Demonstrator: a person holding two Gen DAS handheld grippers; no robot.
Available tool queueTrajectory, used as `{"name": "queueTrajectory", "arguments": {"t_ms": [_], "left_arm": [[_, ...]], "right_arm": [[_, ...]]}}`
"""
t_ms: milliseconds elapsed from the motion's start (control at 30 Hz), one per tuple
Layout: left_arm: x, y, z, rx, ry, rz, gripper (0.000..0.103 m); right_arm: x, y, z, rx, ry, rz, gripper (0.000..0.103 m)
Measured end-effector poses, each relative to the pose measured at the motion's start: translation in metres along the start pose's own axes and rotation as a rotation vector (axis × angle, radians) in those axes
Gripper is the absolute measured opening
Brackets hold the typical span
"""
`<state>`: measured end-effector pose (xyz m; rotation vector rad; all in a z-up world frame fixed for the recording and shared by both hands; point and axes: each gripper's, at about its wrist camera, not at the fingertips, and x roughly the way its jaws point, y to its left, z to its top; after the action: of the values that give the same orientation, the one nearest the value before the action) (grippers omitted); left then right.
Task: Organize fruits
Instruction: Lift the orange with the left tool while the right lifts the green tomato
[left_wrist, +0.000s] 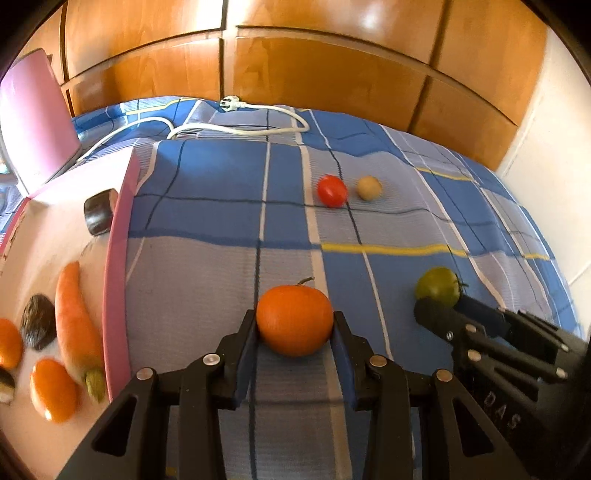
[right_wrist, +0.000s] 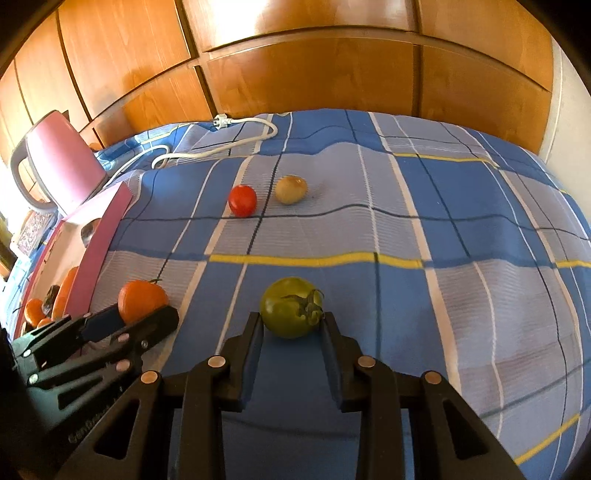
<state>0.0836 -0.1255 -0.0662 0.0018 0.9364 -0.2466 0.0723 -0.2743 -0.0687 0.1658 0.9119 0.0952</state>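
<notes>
My left gripper (left_wrist: 295, 321) is shut on an orange fruit (left_wrist: 294, 319) with a short stem, low over the checked bedspread; it also shows in the right wrist view (right_wrist: 142, 300). My right gripper (right_wrist: 291, 317) is shut on a green tomato (right_wrist: 290, 307), also seen in the left wrist view (left_wrist: 437, 286). A red tomato (left_wrist: 331, 191) and a pale tan fruit (left_wrist: 368, 188) lie side by side farther back on the cloth. A pink-rimmed tray (left_wrist: 116, 280) at the left holds a carrot (left_wrist: 74, 325), orange fruits (left_wrist: 51, 389) and dark items (left_wrist: 37, 326).
A pink kettle (right_wrist: 59, 166) stands behind the tray at far left. A white power cord (left_wrist: 236, 127) with plug lies along the back of the bed. Wooden wardrobe doors (left_wrist: 314, 74) rise behind. The bed falls away at the right edge (right_wrist: 569, 206).
</notes>
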Motion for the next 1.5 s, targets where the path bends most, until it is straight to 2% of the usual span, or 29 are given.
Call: {"name": "queueTrajectory", "arguments": {"t_ms": [133, 367, 567, 700, 1000, 1500], "left_arm": [[-0.007, -0.005, -0.015, 0.023, -0.020, -0.002, 0.039], [-0.011, -0.006, -0.022, 0.025, -0.041, -0.020, 0.039], [-0.011, -0.006, -0.024, 0.027, -0.053, -0.021, 0.039], [-0.011, -0.006, -0.024, 0.035, -0.058, -0.016, 0.039], [-0.011, -0.006, -0.026, 0.044, -0.073, -0.016, 0.039], [-0.017, -0.011, -0.025, 0.086, -0.067, 0.019, 0.038]], "right_arm": [[-0.007, -0.001, -0.011, 0.000, -0.004, -0.012, 0.032], [-0.008, 0.001, -0.015, -0.011, -0.005, -0.035, 0.032], [-0.008, 0.000, -0.018, 0.013, -0.033, -0.037, 0.032], [-0.006, 0.004, -0.018, -0.013, -0.048, -0.071, 0.032], [-0.005, 0.005, -0.020, -0.027, -0.075, -0.087, 0.032], [-0.005, 0.004, -0.019, -0.025, -0.083, -0.077, 0.031]]}}
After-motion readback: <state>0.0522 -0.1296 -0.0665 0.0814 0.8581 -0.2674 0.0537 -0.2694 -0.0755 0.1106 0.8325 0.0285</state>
